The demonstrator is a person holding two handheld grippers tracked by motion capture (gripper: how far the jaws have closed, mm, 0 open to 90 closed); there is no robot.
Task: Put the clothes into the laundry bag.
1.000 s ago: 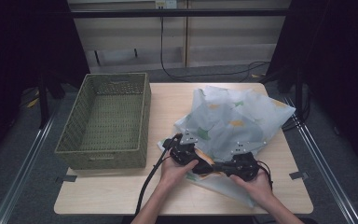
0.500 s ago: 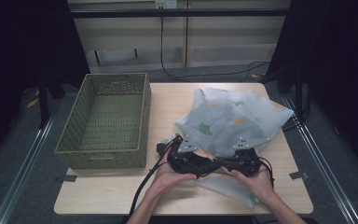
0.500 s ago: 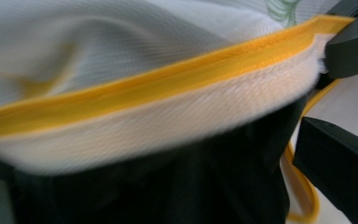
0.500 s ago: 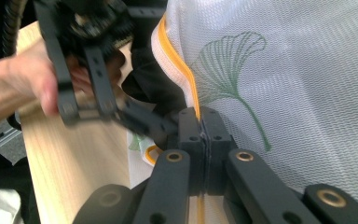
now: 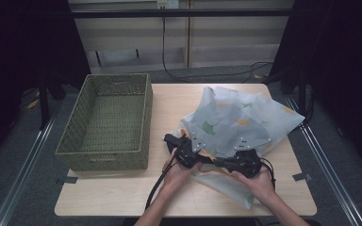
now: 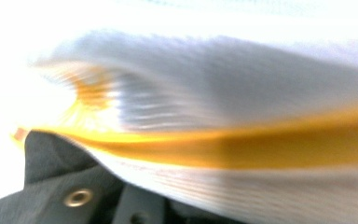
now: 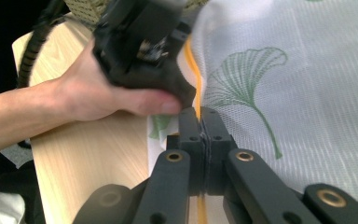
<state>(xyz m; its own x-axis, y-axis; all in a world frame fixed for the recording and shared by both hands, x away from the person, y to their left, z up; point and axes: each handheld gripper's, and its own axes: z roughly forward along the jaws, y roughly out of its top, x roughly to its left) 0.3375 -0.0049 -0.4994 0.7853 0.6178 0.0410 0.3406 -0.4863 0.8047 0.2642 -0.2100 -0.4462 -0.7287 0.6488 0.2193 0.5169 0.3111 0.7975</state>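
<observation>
**Both my grippers on the yellow hem of the ginkgo cloth**

I have the white mesh cloth [image 5: 238, 120] heaped on the right half of the wooden table [image 5: 122, 197], its green and yellow ginkgo-leaf print facing up and its near edge hanging over my hands. My right gripper [image 7: 200, 116] is clamped tight on that edge: in the right gripper view my two black jaws meet with the yellow hem [image 7: 193, 70] pinched between them, the hem running up from the pads and out below them. A green leaf [image 7: 247, 65] sits just beside the pinch.

My left gripper [image 5: 185, 149] is just to the left of the right one, close against the same hem, and its jaws have just been closing. The left gripper view is smeared with blur; I see the yellow hem [image 6: 270, 149] crossing right above one dark jaw, with cloth filling the space, but I cannot tell whether my pads press on it.

The green wicker basket [image 5: 108, 122] stands on the left part of the table, well apart from the cloth.
</observation>
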